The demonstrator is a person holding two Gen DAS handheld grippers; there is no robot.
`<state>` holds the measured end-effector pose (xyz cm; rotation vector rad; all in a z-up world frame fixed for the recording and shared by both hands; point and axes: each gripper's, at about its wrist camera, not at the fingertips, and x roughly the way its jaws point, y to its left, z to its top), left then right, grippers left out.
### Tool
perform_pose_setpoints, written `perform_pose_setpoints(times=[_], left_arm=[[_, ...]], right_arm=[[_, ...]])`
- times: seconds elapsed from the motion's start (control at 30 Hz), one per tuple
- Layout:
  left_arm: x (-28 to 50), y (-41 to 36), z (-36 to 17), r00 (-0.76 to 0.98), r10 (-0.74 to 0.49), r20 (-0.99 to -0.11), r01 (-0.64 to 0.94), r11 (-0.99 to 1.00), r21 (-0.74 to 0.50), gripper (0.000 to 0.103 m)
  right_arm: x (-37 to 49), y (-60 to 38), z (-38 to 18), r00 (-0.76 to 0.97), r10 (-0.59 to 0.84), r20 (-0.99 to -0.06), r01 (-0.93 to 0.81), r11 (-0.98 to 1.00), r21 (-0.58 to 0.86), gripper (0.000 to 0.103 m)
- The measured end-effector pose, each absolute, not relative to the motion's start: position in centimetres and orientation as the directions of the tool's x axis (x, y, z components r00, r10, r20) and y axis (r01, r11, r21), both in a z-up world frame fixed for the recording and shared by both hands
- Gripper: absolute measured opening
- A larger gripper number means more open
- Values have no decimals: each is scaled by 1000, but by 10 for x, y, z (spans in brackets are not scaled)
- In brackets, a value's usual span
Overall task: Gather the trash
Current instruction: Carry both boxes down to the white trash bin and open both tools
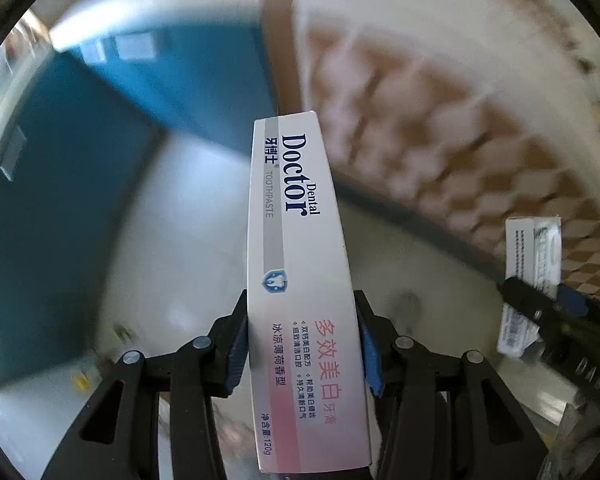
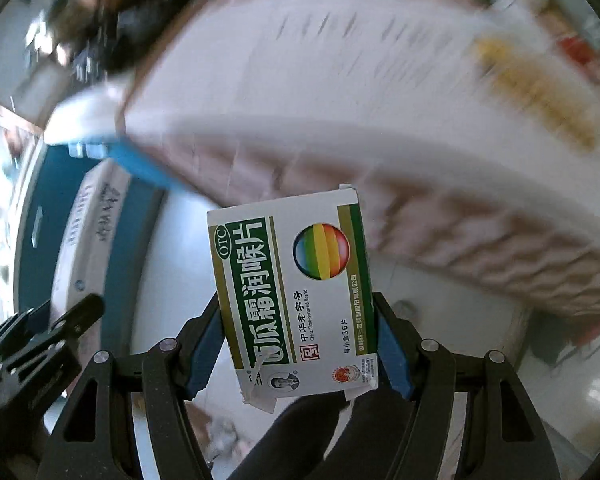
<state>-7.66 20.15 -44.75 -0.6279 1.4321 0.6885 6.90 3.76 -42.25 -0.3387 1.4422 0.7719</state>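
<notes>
Blurred checkered tabletop (image 1: 480, 152) behind, pale floor below. Left gripper (image 1: 302, 344) fingers clamped on toothpaste box (image 1: 296, 264); right gripper (image 2: 298, 344) fingers clamped on lozenge box (image 2: 292, 292). Best kept squeezed, level, until over a bin.

A pale glossy floor (image 1: 188, 220) spreads ahead of the tongs. A teal wall (image 1: 60, 184) stands to their left. A blurred checked cloth (image 1: 440, 136) drapes at upper right.
</notes>
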Motion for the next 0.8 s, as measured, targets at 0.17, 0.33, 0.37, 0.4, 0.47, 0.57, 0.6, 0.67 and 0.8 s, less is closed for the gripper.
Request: perform_pose_setpoints(times=[0.17,0.33,0.37,0.4,0.47,0.57,0.6,0.67,0.8], left_arm=[[-106,243,-598,-19,-157,-987,-822,564,-74,43],[-120,274,-719,23,-319,-948,-876,451,-173,45],[-121,279,-740,31,-342,-939,-880,435,-188,45],[-123,283,-755,36,-349,-936,-886,422,-191,45],[-129,289,-782,41,-353,-935,-896,402,-190,61],[-142,295,-801,50,-332,-942,-912,369,-178,81],[-149,300,-804,51,-325,-944,-916,362,-174,82],[-160,299,-806,31,-292,-956,-926,351,-138,92],[-171,292,-790,-50,-157,-986,-918,396,-17,100]], right_arm=[[23,67,-543,-172,174,-970,-679,692,245,70],[5,94,-673,-267,109,-957,-662,701,265,70],[2,100,-700,-287,101,-953,-657,703,273,71],[0,107,-726,-309,92,-946,-657,699,283,71],[-3,118,-760,-328,89,-940,-655,696,295,71],[-7,137,-812,-388,84,-918,-637,695,332,72],[-6,140,-823,-404,86,-911,-629,697,344,72],[-9,147,-846,-437,93,-895,-616,693,373,80],[-16,155,-859,-405,70,-912,-662,665,345,102]])
